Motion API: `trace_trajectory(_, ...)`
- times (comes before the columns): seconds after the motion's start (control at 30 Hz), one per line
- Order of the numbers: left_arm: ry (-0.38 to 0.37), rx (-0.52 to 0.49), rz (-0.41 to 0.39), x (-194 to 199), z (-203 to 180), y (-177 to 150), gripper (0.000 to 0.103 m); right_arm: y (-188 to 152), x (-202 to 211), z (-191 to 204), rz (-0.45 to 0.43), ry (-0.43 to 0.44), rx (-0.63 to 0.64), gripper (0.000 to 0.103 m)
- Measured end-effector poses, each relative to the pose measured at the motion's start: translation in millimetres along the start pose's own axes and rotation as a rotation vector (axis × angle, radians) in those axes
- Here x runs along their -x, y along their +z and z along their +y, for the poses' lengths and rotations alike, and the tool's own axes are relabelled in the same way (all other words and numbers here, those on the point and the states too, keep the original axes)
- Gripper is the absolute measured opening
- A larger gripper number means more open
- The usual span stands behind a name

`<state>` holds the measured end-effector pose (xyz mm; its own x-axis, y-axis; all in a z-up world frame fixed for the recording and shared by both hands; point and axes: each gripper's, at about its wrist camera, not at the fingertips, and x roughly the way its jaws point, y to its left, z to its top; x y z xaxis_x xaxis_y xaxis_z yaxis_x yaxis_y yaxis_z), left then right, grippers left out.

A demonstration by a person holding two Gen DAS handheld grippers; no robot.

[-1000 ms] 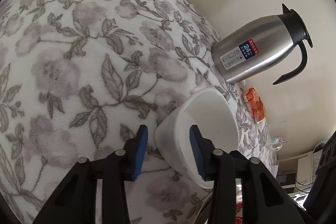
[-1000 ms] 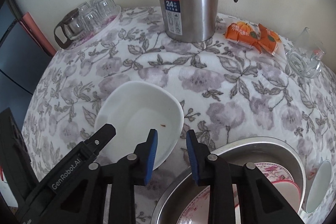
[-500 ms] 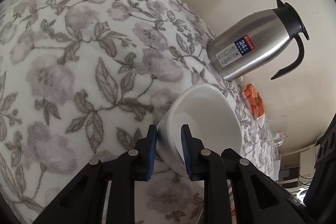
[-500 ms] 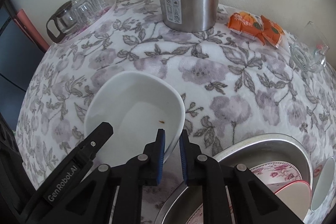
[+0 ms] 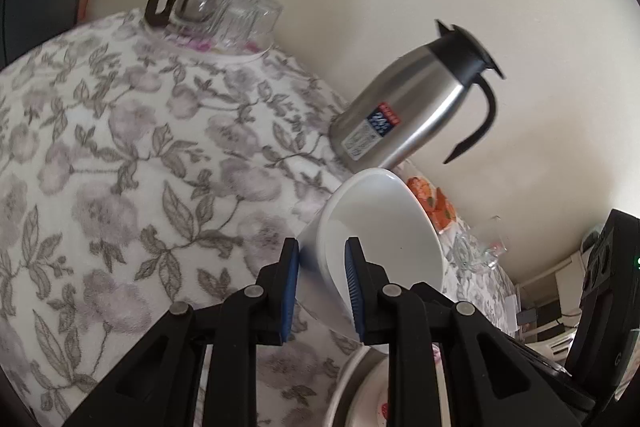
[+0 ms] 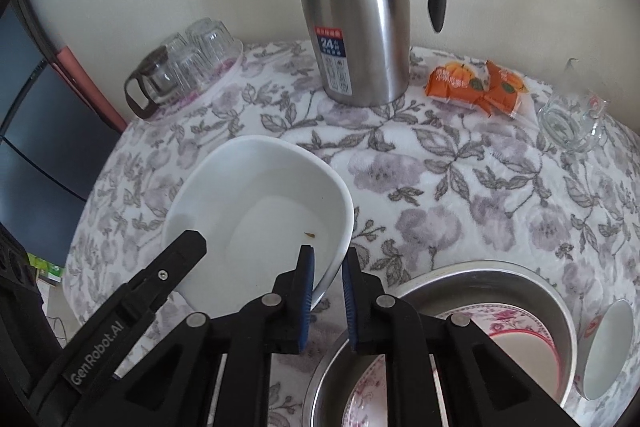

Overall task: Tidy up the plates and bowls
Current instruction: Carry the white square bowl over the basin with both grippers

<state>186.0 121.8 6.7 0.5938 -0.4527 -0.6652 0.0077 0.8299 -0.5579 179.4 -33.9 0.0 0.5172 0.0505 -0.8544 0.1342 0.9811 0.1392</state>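
A large white bowl with a small brown speck inside is held tilted above the floral tablecloth. My left gripper is shut on its near rim; the bowl fills the middle of the left wrist view. My right gripper is shut on the bowl's right rim. The left gripper's finger also shows in the right wrist view at the bowl's left side. A steel basin at lower right holds pink-flowered plates.
A steel thermos jug stands at the back. A tray of upturned glasses and a glass pot is at back left. Orange snack packets and a glass jug lie at back right. A white cup leans beside the basin.
Both grippers closed onto the white bowl's rim and raised it off the cloth, tilting it. Both cameras rose, so more of the wall and jug shows.
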Motion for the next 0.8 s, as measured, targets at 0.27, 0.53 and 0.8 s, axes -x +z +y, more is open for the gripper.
trace_trajectory(0.27,-0.065,-0.094,-0.004,26.4,-44.2,-13.6,0.024,-9.8,52.9,-28.1,-0.061,-0.012,-0.041,0.015)
trace_trajectory(0.53,-0.096,-0.227,-0.002,45.0,-96.3,-44.5,0.024,-28.6,99.8,-63.6,-0.117,-0.050,-0.069,0.015)
trace_trajectory(0.8,-0.125,-0.352,0.011,56.5,-146.1,-78.1,0.024,-50.4,146.6,-103.8,-0.188,-0.099,-0.104,0.015)
